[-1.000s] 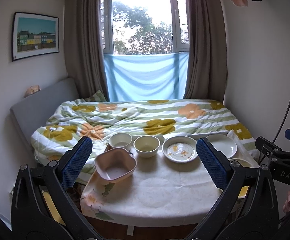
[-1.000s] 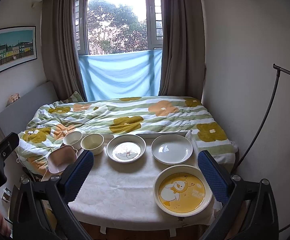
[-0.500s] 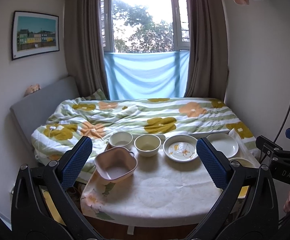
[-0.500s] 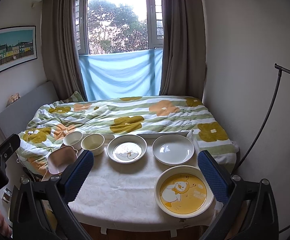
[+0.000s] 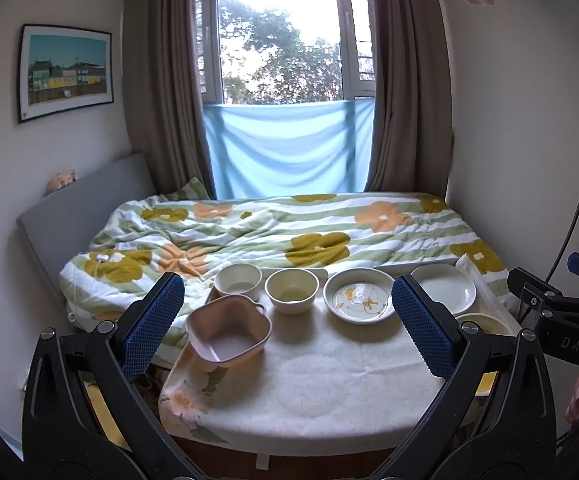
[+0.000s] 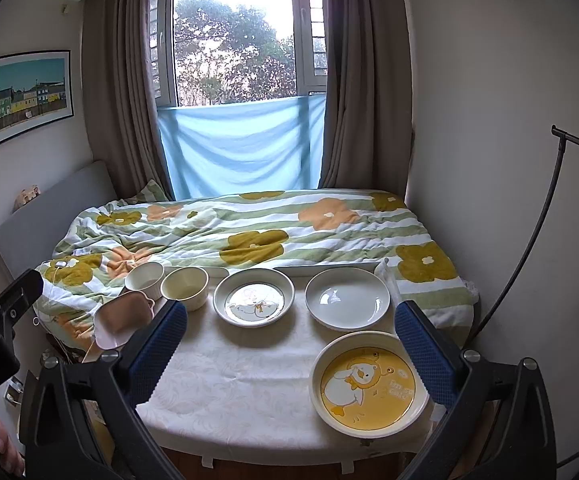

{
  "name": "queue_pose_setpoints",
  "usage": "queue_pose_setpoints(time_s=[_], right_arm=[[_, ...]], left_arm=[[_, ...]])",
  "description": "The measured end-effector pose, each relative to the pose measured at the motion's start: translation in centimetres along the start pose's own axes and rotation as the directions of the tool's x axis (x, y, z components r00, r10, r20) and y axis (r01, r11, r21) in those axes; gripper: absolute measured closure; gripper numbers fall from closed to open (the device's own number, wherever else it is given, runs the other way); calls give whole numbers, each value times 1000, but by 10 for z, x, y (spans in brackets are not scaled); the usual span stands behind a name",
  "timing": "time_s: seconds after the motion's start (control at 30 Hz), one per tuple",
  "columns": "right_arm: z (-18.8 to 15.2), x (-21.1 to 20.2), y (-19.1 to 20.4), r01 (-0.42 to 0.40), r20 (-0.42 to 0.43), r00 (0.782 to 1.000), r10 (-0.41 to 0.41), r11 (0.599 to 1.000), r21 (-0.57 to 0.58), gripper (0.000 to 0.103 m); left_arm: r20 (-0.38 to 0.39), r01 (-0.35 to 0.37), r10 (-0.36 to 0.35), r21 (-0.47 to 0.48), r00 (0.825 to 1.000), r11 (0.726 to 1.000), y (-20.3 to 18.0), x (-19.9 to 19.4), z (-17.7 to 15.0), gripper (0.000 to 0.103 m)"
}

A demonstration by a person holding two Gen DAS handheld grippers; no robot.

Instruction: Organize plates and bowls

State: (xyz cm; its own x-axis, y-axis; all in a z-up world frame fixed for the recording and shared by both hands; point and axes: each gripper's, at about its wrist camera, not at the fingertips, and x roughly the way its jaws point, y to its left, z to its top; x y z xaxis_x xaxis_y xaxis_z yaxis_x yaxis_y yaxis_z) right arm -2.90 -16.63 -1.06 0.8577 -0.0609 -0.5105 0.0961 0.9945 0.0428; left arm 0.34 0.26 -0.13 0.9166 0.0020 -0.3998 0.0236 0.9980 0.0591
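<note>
On the white-clothed table [image 5: 309,384] stand a pink square bowl [image 5: 228,332] at the left, a white bowl [image 5: 238,280], a cream bowl [image 5: 291,290], a duck-print plate [image 5: 359,295] and a plain white plate [image 5: 445,288]. The right wrist view shows the same items: pink bowl [image 6: 123,318], white bowl [image 6: 144,276], cream bowl [image 6: 185,286], duck-print plate [image 6: 254,298], white plate [image 6: 347,298], plus a yellow duck plate [image 6: 369,384] at front right. My left gripper [image 5: 287,320] and right gripper [image 6: 289,340] are open, empty, held above the table's near edge.
A bed with a flowered quilt [image 5: 289,232] lies just behind the table, under a window with brown curtains. A grey headboard [image 5: 73,208] is at the left. A black lamp stand [image 6: 541,216] curves along the right wall.
Both grippers have drifted very slightly; the dishes sit a touch lower in the views. Nothing was grasped or moved.
</note>
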Motion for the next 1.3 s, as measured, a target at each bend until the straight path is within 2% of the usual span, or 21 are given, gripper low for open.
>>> queue_pose_setpoints(time_s=[0.17,0.3,0.4,0.5,0.57,0.67,0.77,0.87,0.93,0.97,1.0,1.1,1.23,1.3], right_arm=[[0,7,-3,-8,0,1000,8,999,34,0],[-5,8,-17,1,26,1000,-4,993,114,0],[-9,15,-34,64,-51,997,-56,983,172,0],[-21,22,-52,177,-153,977,-151,968,179,0],[-31,24,-68,174,-178,974,-138,963,206,0],[-43,32,-96,153,-218,971,-101,959,239,0],[-54,50,-127,109,-245,969,-45,961,254,0],[-68,71,-158,32,-267,962,47,958,284,0],[-79,87,-174,-16,-298,948,111,953,302,0],[-85,97,-182,-44,-309,940,144,951,307,0],[-89,104,-186,-60,-321,933,163,949,309,0],[-109,134,-205,-133,-362,897,254,935,328,1],[-130,164,-219,-177,-419,849,321,921,347,17],[-137,173,-225,-196,-432,833,346,914,354,27]], left_arm=[[-28,18,-18,17,999,1000,-4,8,3,0],[-117,68,-62,52,991,996,-13,29,6,0],[-186,127,-112,70,976,989,-25,49,1,0],[-254,199,-170,94,952,976,-45,70,-11,0],[-292,228,-190,104,938,968,-61,85,-19,0],[-374,277,-226,88,899,957,-90,108,-35,0],[-454,333,-272,59,849,941,-121,134,-55,0],[-532,384,-314,23,786,923,-151,163,-75,0],[-587,413,-338,-8,736,911,-173,186,-93,0],[-600,417,-342,-16,723,909,-180,191,-100,0],[-625,419,-339,-21,703,908,-191,202,-110,1],[-656,426,-334,-21,677,904,-215,222,-133,1],[-684,435,-350,-53,640,899,-231,244,-153,2],[-697,438,-357,-69,621,896,-234,251,-158,6]])
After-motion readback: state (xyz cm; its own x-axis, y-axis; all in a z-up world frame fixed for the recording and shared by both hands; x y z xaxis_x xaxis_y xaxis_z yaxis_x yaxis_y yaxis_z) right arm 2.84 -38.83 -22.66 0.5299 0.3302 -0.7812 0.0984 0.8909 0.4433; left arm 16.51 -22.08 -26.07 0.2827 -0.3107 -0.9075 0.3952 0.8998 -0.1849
